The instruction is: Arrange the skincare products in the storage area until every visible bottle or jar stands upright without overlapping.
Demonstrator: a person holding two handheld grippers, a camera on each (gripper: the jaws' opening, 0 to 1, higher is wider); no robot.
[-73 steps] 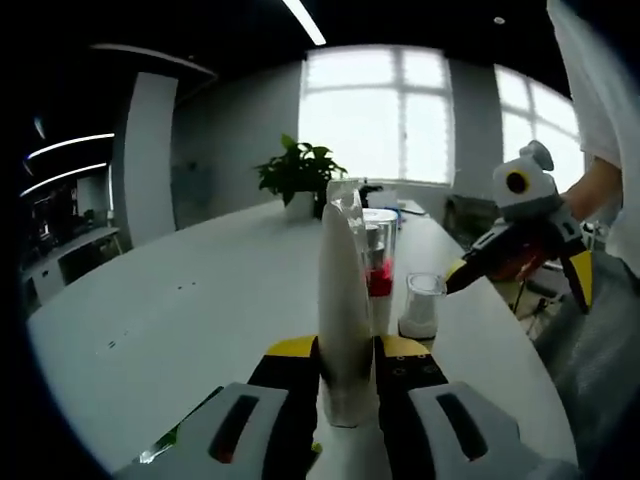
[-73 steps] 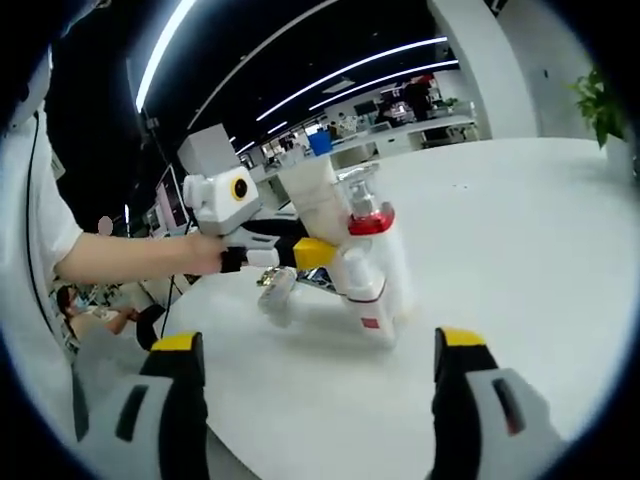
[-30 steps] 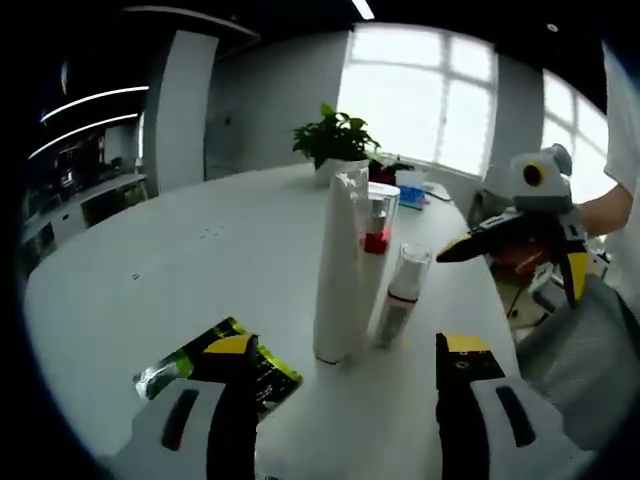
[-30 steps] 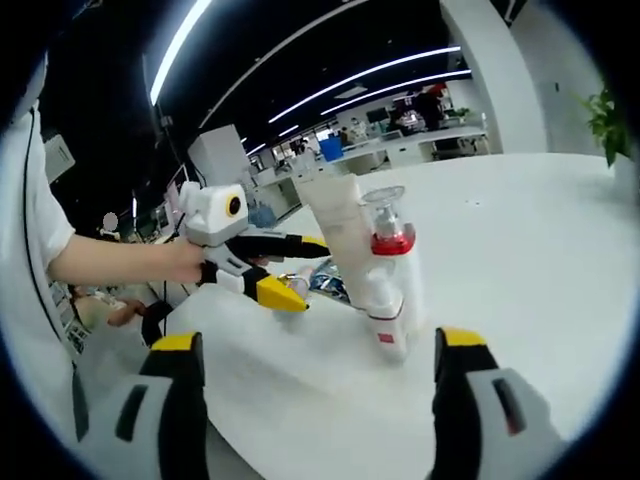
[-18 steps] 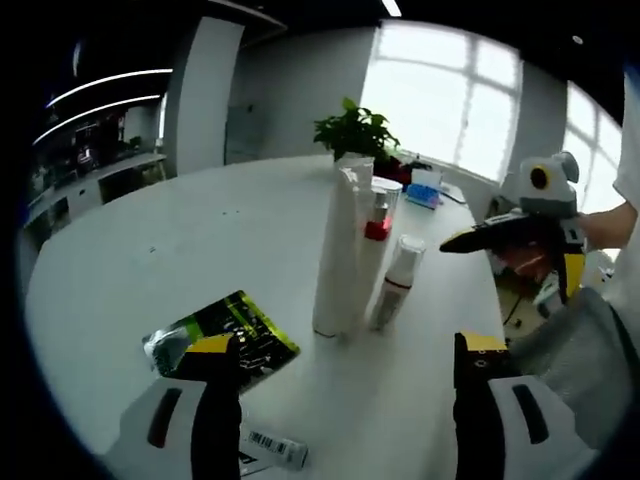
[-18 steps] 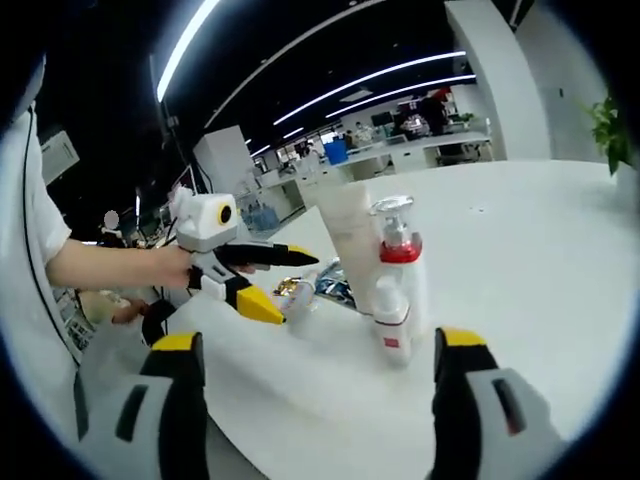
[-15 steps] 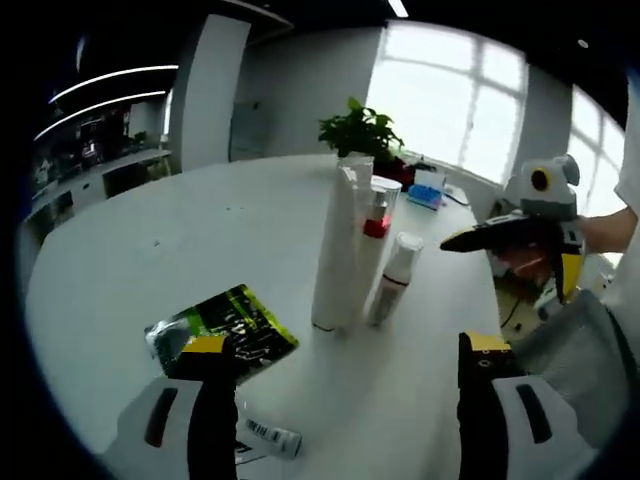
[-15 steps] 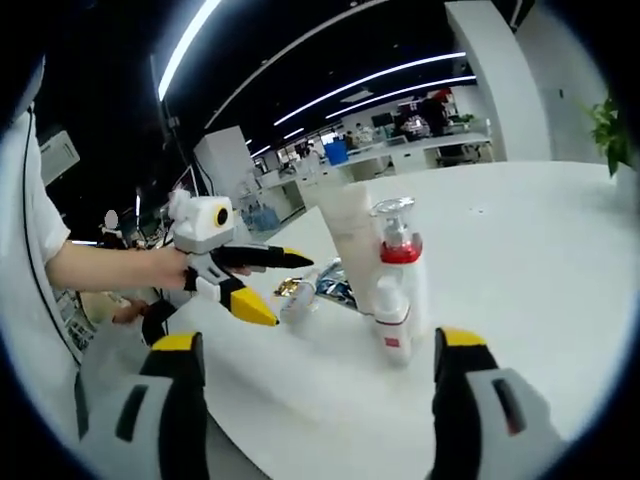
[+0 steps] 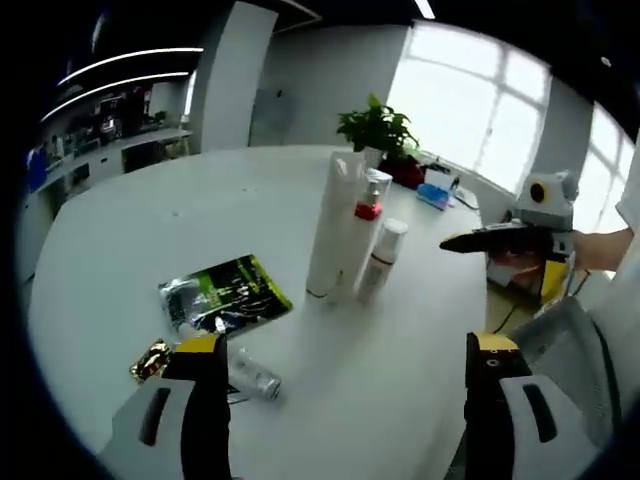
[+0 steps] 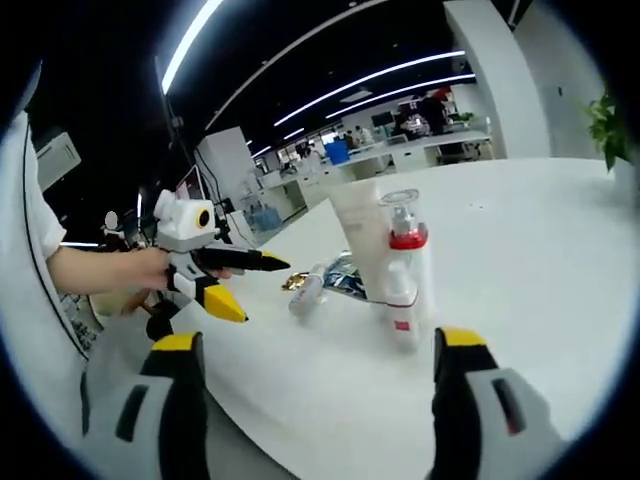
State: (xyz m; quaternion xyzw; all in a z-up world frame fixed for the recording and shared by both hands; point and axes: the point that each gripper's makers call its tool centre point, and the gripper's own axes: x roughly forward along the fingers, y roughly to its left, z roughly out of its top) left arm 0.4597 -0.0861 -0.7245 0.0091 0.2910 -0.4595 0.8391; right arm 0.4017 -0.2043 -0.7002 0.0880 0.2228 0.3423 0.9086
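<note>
Skincare products stand clustered on the white table [image 9: 120, 260]: a tall white tube [image 9: 328, 240], a clear pump bottle with a red collar [image 9: 361, 232] just behind it, and a smaller white bottle [image 9: 374, 262] close beside both. All three are upright. Nearer the left hand-held gripper [image 9: 345, 385], a small bottle [image 9: 252, 374] lies on its side next to a green-and-black sachet [image 9: 226, 295] and a gold packet [image 9: 151, 361]. The left hand-held gripper is released, jaws wide apart, gripping nothing. The right hand-held gripper [image 10: 318, 378] is likewise released and empty, well short of the cluster.
</note>
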